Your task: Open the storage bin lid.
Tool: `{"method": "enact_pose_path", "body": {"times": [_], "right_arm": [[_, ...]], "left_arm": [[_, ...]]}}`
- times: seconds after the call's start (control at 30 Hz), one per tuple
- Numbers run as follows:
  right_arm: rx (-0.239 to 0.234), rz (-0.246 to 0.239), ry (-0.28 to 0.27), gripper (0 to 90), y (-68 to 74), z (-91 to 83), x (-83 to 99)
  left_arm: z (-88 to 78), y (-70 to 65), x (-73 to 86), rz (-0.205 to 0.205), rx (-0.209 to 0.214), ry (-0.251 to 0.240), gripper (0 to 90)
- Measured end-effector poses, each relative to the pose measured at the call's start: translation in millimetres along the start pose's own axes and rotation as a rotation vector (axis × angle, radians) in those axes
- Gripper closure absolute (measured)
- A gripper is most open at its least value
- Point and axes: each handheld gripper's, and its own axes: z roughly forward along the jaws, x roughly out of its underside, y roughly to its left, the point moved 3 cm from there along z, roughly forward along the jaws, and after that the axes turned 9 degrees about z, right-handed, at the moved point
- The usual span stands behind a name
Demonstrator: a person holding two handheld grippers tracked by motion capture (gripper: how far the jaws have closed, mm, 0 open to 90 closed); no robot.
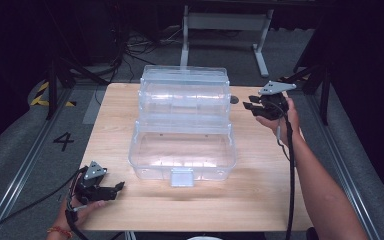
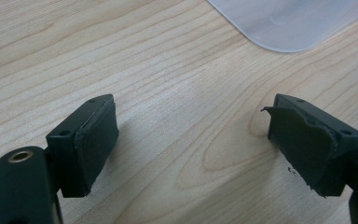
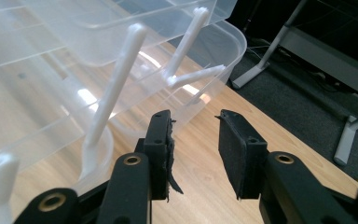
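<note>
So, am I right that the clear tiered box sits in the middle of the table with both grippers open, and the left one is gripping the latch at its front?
Not quite: the left gripper grips nothing. In the left gripper view its jaws stand open over bare table, short of the clear tiered box and its latch. The right gripper is open as well.

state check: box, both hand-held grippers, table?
clear tiered storage box: opened out, trays stepped back, empty as far as visible
front latch: unfastened
left hand-held gripper: open, empty, low over the table
right hand-held gripper: open, empty, beside the box's right rear
</note>
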Motion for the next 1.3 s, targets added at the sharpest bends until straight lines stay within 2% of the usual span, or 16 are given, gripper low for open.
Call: {"method": "enact_pose_path", "body": {"times": [0.3,0.4,0.5,0.7,0.73,0.8,1.0,1.3], "right_arm": [[-0.010,-0.016,0.005,57.7,7.6,-19.1,18.9],[-0.009,-0.019,0.020,52.5,9.7,-26.3,27.6],[0.009,-0.031,0.014,50.4,10.7,-29.6,32.6],[0.037,-0.053,0.032,44.2,13.2,-37.3,50.5],[0.032,-0.047,0.049,42.4,13.1,-38.1,53.7],[0.043,-0.047,0.036,42.3,13.4,-40.2,58.8],[0.054,-0.069,0.051,40.5,17.5,-45.6,77.7],[0.073,-0.073,0.051,39.0,20.9,-59.6,104.7]], "left_arm": [[0.0,0.0,0.0,-0.001,0.000,0.001,16.4],[0.0,0.0,0.0,0.000,-0.001,0.000,16.3],[-0.1,0.0,0.0,0.000,0.000,0.001,16.3],[0.0,0.1,0.0,0.000,0.001,0.001,16.3],[-0.1,0.1,0.0,0.000,0.001,0.001,16.3],[-0.1,0.1,0.0,0.000,0.001,0.001,16.3],[0.0,0.0,0.0,0.000,0.000,0.001,16.3],[0.0,0.0,0.0,0.000,-0.001,0.000,16.3]]}}
